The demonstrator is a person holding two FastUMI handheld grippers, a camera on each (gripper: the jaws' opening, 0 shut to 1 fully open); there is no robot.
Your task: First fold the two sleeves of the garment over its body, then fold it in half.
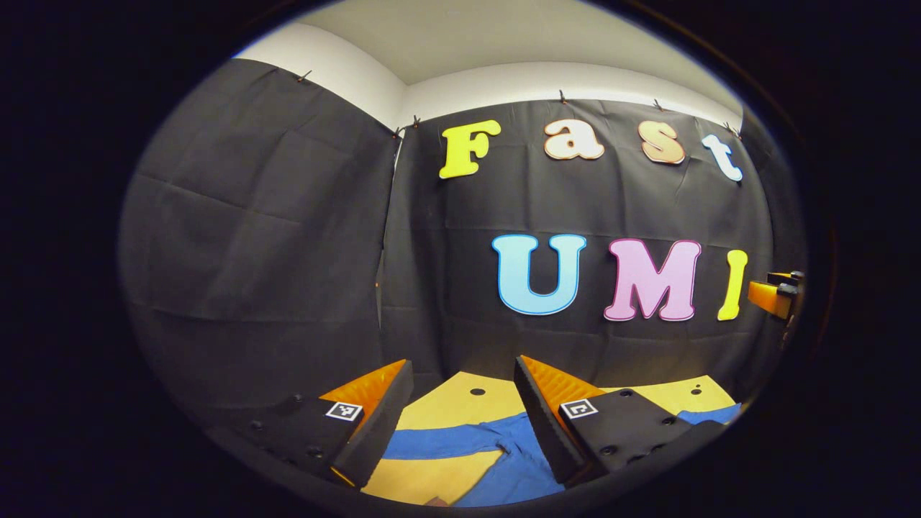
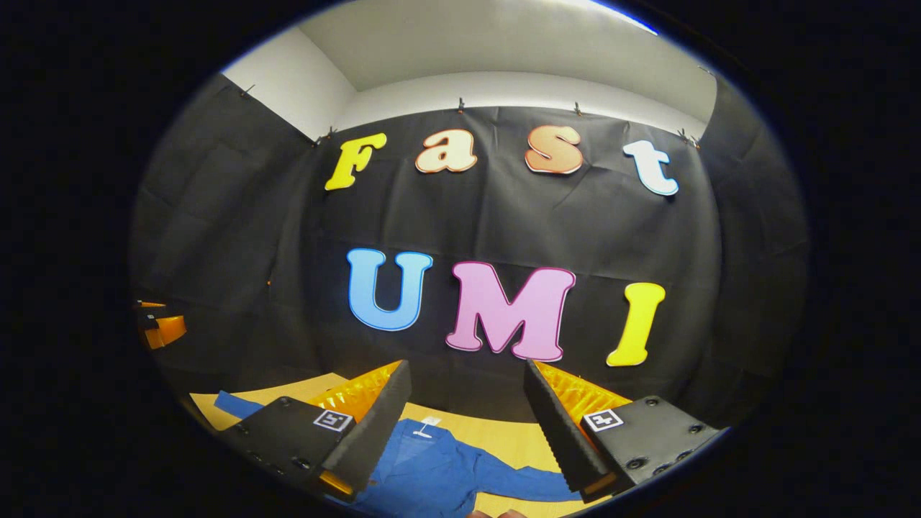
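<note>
- Your left gripper (image 1: 460, 421) is wide open and holds nothing. Its two fingers hang above the blue garment (image 1: 496, 460).
- Your right gripper (image 2: 468, 424) is wide open too, and it holds nothing. It also hangs above the cloth.
- You can see the blue garment lying flat on the yellow table (image 1: 460, 403). It looks like a shirt with long sleeves.
- In the left gripper view, one sleeve (image 1: 446, 440) runs out to the side like a long blue strip.
- In the right gripper view, the collar end (image 2: 424, 439) with a small white tag (image 2: 428, 426) points at the black wall. A sleeve (image 2: 525, 483) sticks out to the side there.
- Far off in the left gripper view you can spot the other gripper at the edge (image 1: 773, 295).
- No sleeve looks folded yet, so I think you are at the very start.
- To do this step well, go down low to one sleeve, near its end.
- Put one finger under the cloth and one on top, then squeeze.
- Grab just the sleeve, not the body under it.
- Lift it only a little, so the shirt does not slide.
- Carry the sleeve across and lay it flat on the body.
- Let go softly, so it does not bunch up.
- Then do the same with the other sleeve.
</note>
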